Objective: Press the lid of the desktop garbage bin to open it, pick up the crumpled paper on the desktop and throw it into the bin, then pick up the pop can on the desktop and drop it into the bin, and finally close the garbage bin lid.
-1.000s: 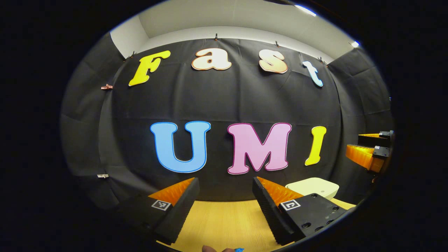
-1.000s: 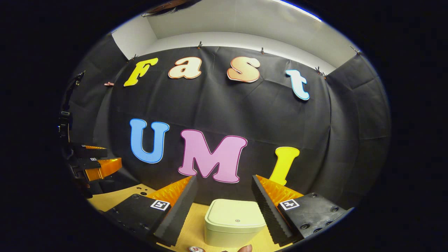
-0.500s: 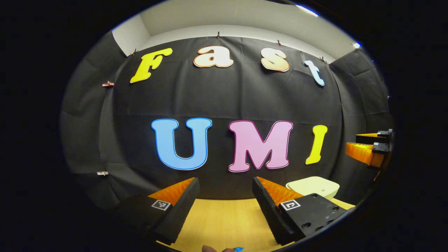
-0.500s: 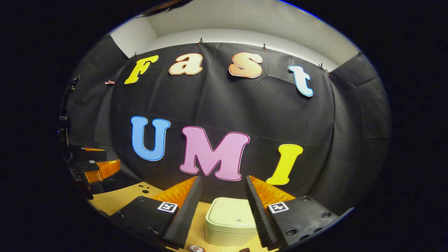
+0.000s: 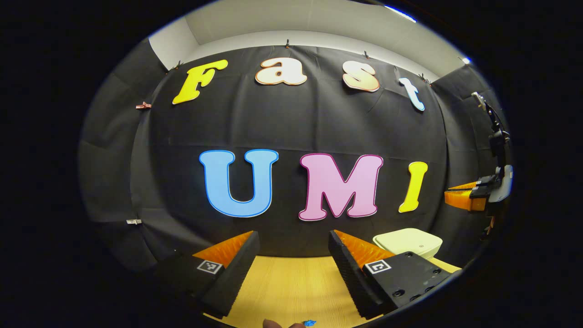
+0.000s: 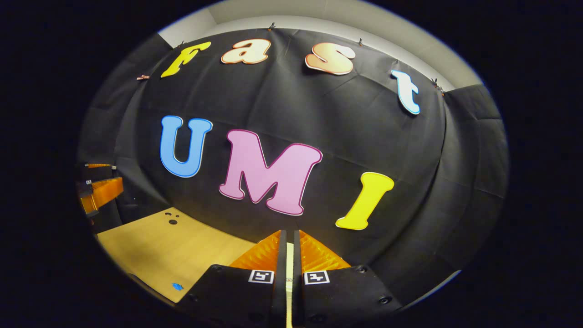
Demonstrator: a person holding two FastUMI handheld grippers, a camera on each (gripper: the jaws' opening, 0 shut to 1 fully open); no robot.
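1. The left gripper (image 5: 294, 239) is held level above the wooden desktop (image 5: 291, 287), pointing toward the booth's back wall. Its two fingers stand well apart with nothing between them.
2. In the left gripper view the garbage bin (image 5: 407, 241) sits on the desktop to the right of that gripper and farther toward the wall, partly behind the right-hand finger. Its lid is down and flat, facing up. The bin is a pale, rounded box, broader than it is tall as seen here.
3. The right gripper (image 6: 288, 239) is tipped downward with a slight roll, so the wall slants across the right gripper view. Its two fingers are drawn together, with only a thin slit left between them.
4. Through that slit a narrow pale strip shows, which looks like the bin lid. Whether the fingertips touch the lid cannot be told.
5. In the left gripper view the right gripper appears again, above and to the right of the bin, close to the side wall. Its fingers point back toward the bin.
6. In the right gripper view the left gripper shows far to the left of the bin, over the desktop's far-left edge.
7. Counted: one bin, two grippers, and one small blue scrap (image 6: 177, 286) lying on the desktop to the left of the bin. A fingertip (image 5: 272, 324) of the person shows at the bottom of the left gripper view.
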